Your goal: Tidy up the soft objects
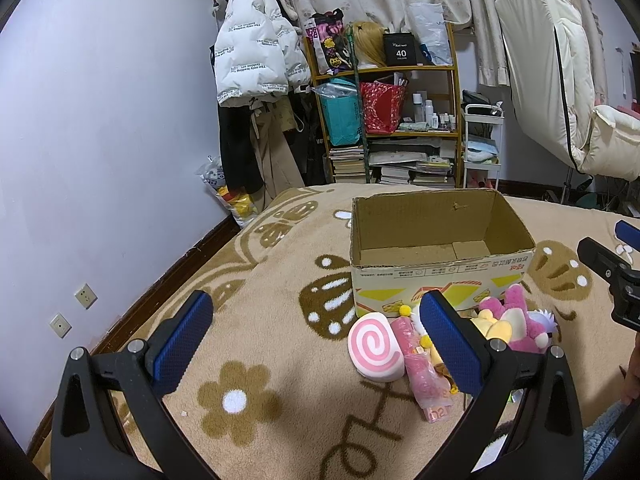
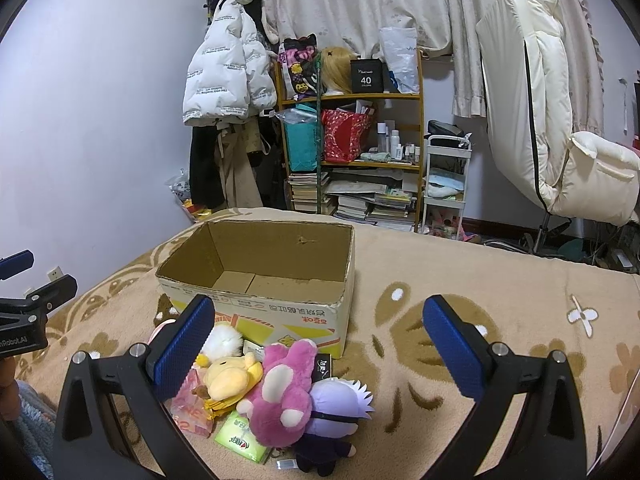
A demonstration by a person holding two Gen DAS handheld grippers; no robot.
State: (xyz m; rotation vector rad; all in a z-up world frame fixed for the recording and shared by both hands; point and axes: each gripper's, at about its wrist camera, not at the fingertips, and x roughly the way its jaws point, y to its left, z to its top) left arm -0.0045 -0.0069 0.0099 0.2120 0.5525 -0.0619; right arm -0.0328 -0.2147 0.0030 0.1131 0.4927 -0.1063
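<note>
Hovering hand-held grippers (image 1: 316,336) (image 2: 318,340) (both agape) near toys (image 2: 280,392)

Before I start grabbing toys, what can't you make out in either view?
- Pile's left items: right wrist view, gripper finger covers them.
- Yellow plush: left wrist view, mostly behind the finger.
- Box floor nearest us: both views, front wall hides it.
- Green packet text: too small.

A pink plush (image 2: 280,392), yellow plush (image 2: 230,378) and swirl cushion (image 1: 374,346) lie heaped before the open, seemingly empty cardboard box (image 2: 260,276).
</note>
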